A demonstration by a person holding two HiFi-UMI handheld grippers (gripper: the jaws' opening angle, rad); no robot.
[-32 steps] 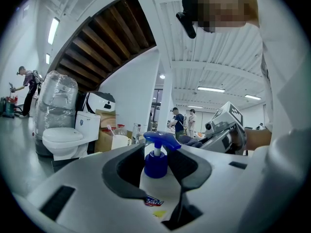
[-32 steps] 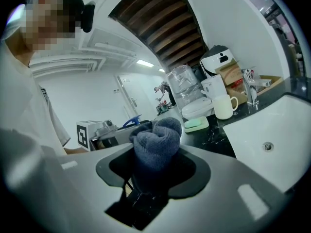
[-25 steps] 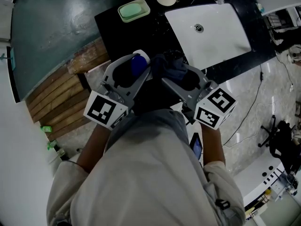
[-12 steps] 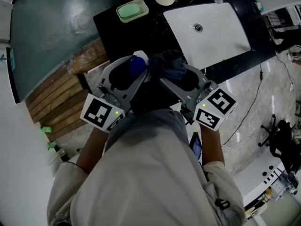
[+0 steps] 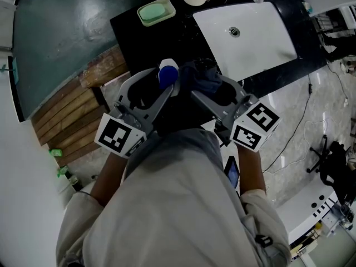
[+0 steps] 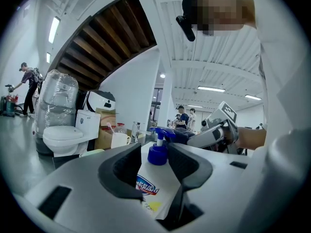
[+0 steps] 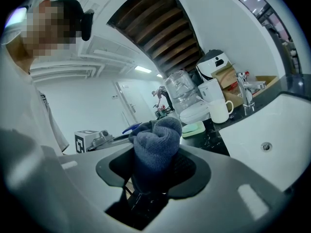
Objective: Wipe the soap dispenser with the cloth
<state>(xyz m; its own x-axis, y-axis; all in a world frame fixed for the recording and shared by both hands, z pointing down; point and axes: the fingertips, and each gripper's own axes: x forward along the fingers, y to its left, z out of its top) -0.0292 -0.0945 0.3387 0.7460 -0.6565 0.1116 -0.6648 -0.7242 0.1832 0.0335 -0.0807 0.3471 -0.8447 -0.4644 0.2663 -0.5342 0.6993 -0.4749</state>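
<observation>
Head view: the soap dispenser sits in the left gripper, clear of the black tabletop and just off its near edge. The right gripper is close beside it with the cloth. Left gripper view: the fingers are opening with the smooth white plastic bottle and its blue pump between them and still touching. The likely risk is that the slick wall slips and the bottle drops. Right gripper view: the fingers are clamped on a rolled, nubby dark-blue cloth, which could snag the pump.
</observation>
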